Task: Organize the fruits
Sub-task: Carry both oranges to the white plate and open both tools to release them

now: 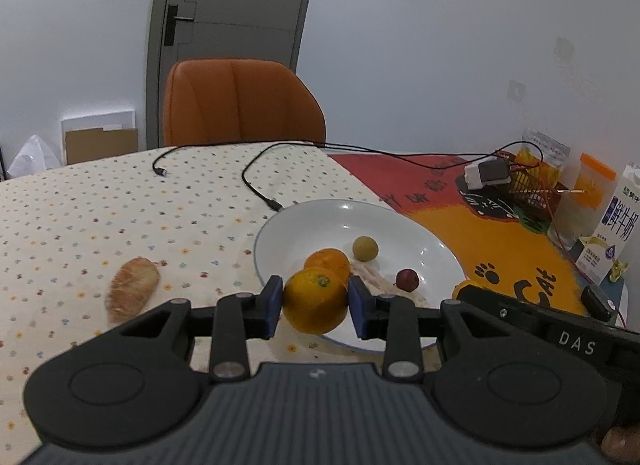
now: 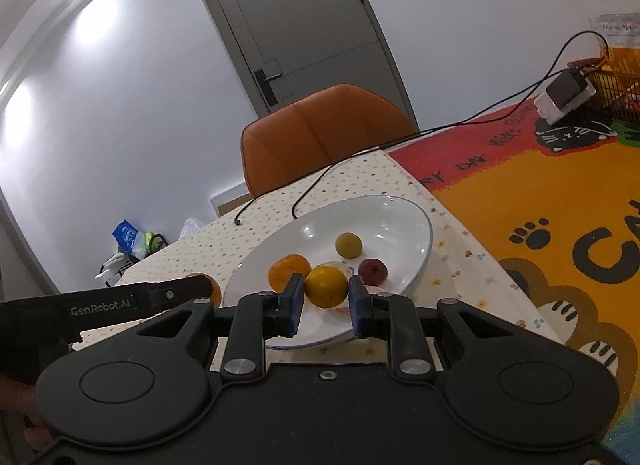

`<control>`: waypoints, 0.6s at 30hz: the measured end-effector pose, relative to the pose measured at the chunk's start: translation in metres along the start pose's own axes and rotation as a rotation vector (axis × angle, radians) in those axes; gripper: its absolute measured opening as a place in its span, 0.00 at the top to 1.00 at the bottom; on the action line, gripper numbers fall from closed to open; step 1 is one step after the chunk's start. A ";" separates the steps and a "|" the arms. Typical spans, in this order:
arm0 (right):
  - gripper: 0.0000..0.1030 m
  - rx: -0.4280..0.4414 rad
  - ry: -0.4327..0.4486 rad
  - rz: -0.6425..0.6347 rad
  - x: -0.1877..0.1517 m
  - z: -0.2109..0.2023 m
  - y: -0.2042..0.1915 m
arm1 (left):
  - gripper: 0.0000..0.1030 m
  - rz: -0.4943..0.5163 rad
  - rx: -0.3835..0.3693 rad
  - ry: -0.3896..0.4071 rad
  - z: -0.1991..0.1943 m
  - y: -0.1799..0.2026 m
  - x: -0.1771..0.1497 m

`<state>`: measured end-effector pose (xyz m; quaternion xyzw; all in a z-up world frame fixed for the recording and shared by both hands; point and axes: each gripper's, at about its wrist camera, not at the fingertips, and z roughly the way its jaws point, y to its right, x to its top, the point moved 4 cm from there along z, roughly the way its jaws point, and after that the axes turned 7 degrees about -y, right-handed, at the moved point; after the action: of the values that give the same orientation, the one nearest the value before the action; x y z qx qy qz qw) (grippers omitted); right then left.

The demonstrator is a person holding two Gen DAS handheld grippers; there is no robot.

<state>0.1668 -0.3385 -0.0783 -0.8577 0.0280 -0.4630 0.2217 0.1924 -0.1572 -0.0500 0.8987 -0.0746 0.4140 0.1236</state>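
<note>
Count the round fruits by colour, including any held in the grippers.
Oranges: 3 (one in the left gripper, one in the right gripper, one on the plate)
Yellow-green fruit: 1
Dark red fruit: 1
Total: 5

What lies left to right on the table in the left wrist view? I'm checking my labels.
Bread roll → orange held in the left gripper → small dark red fruit → milk carton.
</note>
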 end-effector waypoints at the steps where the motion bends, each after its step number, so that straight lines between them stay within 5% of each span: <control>1: 0.78 -0.001 -0.001 0.002 0.000 0.001 0.001 | 0.67 0.000 -0.002 -0.005 0.003 0.000 0.000; 18: 0.78 -0.027 -0.018 0.012 0.005 0.022 0.011 | 0.64 -0.021 0.008 -0.038 0.023 -0.009 0.004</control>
<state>0.1890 -0.3422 -0.0895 -0.8646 0.0372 -0.4534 0.2133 0.2137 -0.1556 -0.0628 0.9076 -0.0659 0.3959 0.1229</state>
